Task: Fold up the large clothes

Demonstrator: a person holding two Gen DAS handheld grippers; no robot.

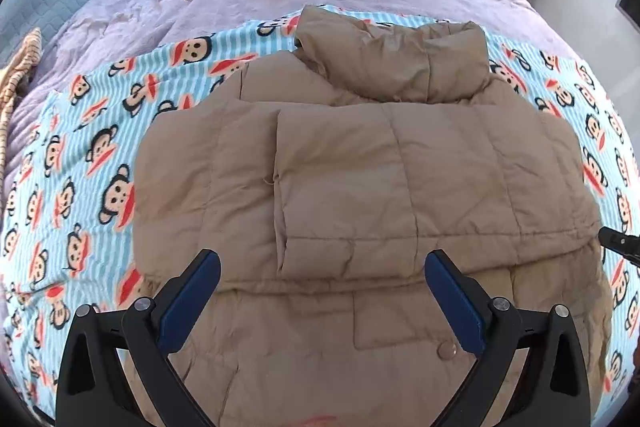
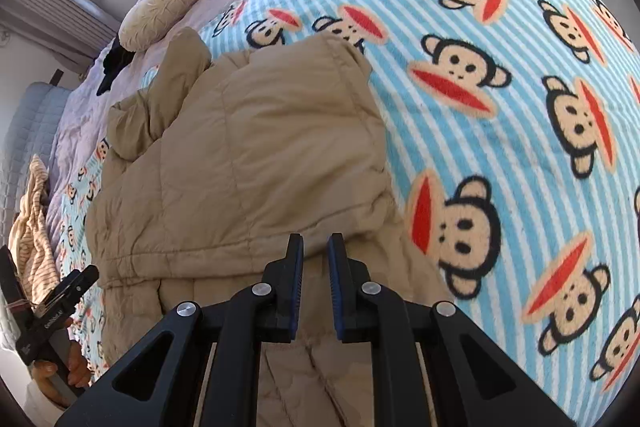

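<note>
Folding jacket (image 1: 360,187) | left gripper (image 1: 320,299) jaws wide apart above near hem | right gripper (image 2: 315,283) nearly closed, holding nothing | grasp both near hem corners, lift evenly toward far collar (image 1: 400,63).

Both your grippers point forward, low.
Your left gripper (image 1: 322,271) has its jaws spread wide; your right gripper (image 2: 315,247) has them nearly closed, with a narrow gap.

1. The right gripper (image 2: 315,247), black with blue-lined fingers, stands at 6 o'clock, its jaws a narrow gap apart, nothing visibly clamped between them.
2. A tan quilted puffer jacket (image 2: 248,155) lies folded beneath it, reaching toward 10 o'clock.
3. A light-blue striped fleece blanket with monkey faces (image 2: 500,75) fills 1 to 5 o'clock.
4. A round cream pleated cushion (image 2: 168,3) sits at 11 o'clock.
5. The left gripper (image 2: 68,291) shows at 8 o'clock.
</note>
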